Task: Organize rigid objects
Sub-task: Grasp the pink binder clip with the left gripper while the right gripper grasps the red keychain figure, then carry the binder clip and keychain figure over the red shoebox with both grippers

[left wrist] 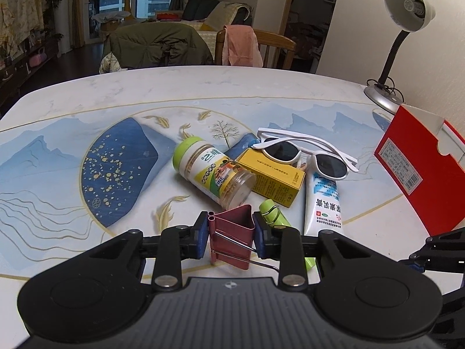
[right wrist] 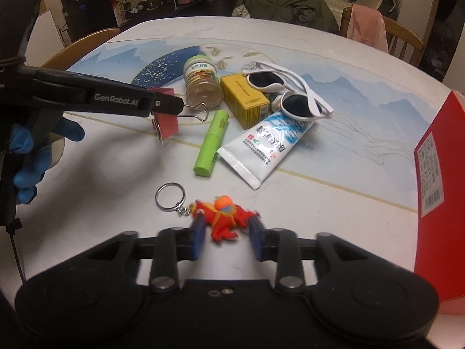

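Observation:
My left gripper [left wrist: 231,234] is shut on a dark red binder clip [left wrist: 232,237] and holds it above the table; the clip also shows in the right wrist view [right wrist: 165,123]. My right gripper [right wrist: 225,234] is open, its fingers on either side of a red keychain figure [right wrist: 225,216] with a metal ring [right wrist: 170,196] lying on the table. Behind lie a green tube [right wrist: 212,144], a white cream tube [right wrist: 268,142], a yellow box [right wrist: 244,99], a green-capped jar [right wrist: 202,83] on its side and white sunglasses [right wrist: 286,93].
A red box [right wrist: 436,203] stands at the right edge of the table. A desk lamp [left wrist: 398,43] stands at the far right corner. Chairs with clothes stand behind the table [left wrist: 203,87].

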